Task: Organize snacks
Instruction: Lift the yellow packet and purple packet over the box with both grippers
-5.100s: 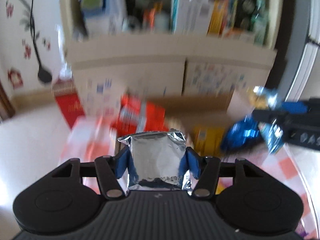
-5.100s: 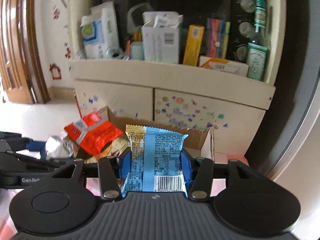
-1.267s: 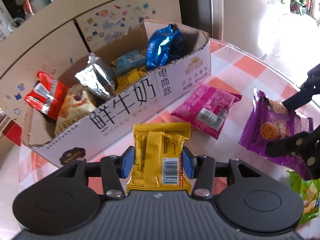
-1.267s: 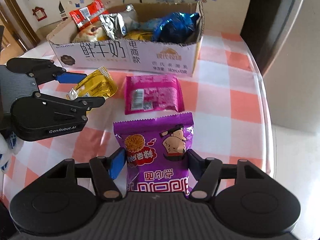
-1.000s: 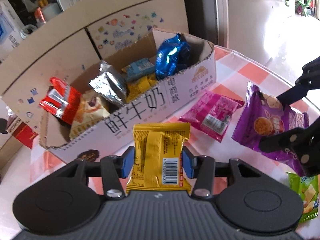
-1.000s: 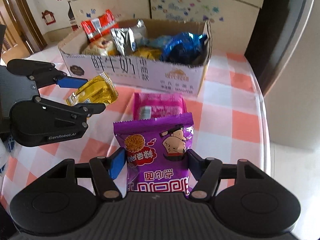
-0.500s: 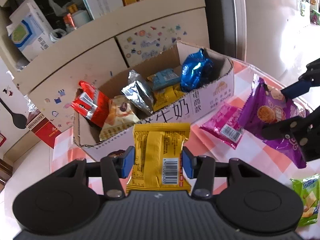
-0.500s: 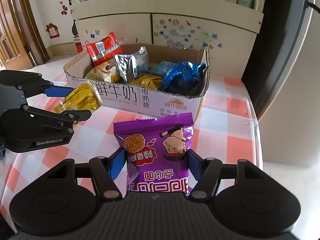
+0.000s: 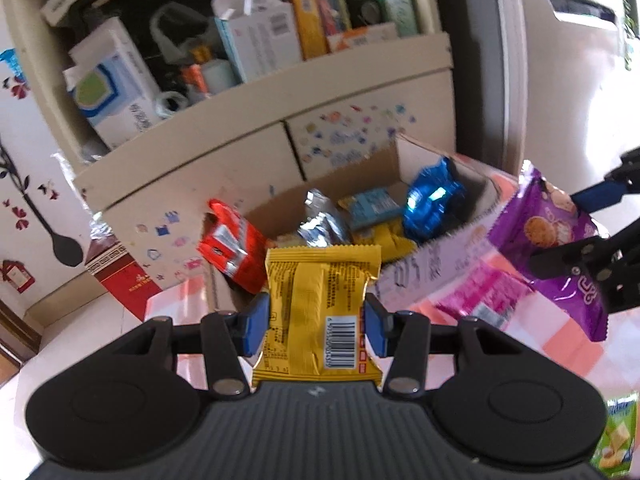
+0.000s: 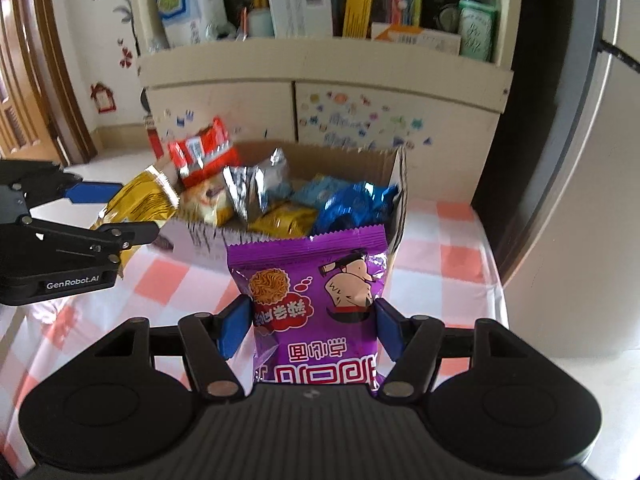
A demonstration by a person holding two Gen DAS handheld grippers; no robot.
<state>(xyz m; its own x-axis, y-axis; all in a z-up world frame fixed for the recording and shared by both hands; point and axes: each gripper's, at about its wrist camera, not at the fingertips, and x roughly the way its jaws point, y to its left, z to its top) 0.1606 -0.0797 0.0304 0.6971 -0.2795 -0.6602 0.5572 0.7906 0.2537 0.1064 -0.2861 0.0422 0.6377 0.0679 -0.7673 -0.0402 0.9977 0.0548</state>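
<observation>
The left gripper [image 9: 316, 322] has its fingers [image 9: 254, 326] closed on a yellow snack packet [image 9: 320, 308], barcode side facing the camera, blue pads pressing both edges of the wrapper. The packet is held clear of the tabletop [image 9: 560, 344], in front of the near left end of the cardboard box [image 9: 424, 276].

The right gripper [image 10: 314, 330] has its fingers [image 10: 236, 326] clamped on a purple snack bag [image 10: 316, 308], which stands upright between the pads with its print upside down to the camera. The bag is also off the tabletop, in front of the box's near wall toward its right end.

The box sits on the red-and-white checked tabletop, open at the top. Inside it, seen from the right wrist view: a red packet [image 10: 202, 152] at the left end, a silver foil packet [image 10: 256, 188] near the middle, a light blue packet [image 10: 316, 190], a yellow packet [image 10: 282, 218] and a shiny blue bag [image 10: 352, 208] at the right end.

On the tabletop in front of the box lies a pink packet [image 9: 480, 298], beneath the raised purple bag in the left wrist view. A green packet [image 9: 616, 436] lies at the lower right edge of that view.

Behind the table stands a cream cabinet [image 10: 392, 120] with stickers on its doors and assorted cartons on its shelf. The background is somewhat blurred in both views.
</observation>
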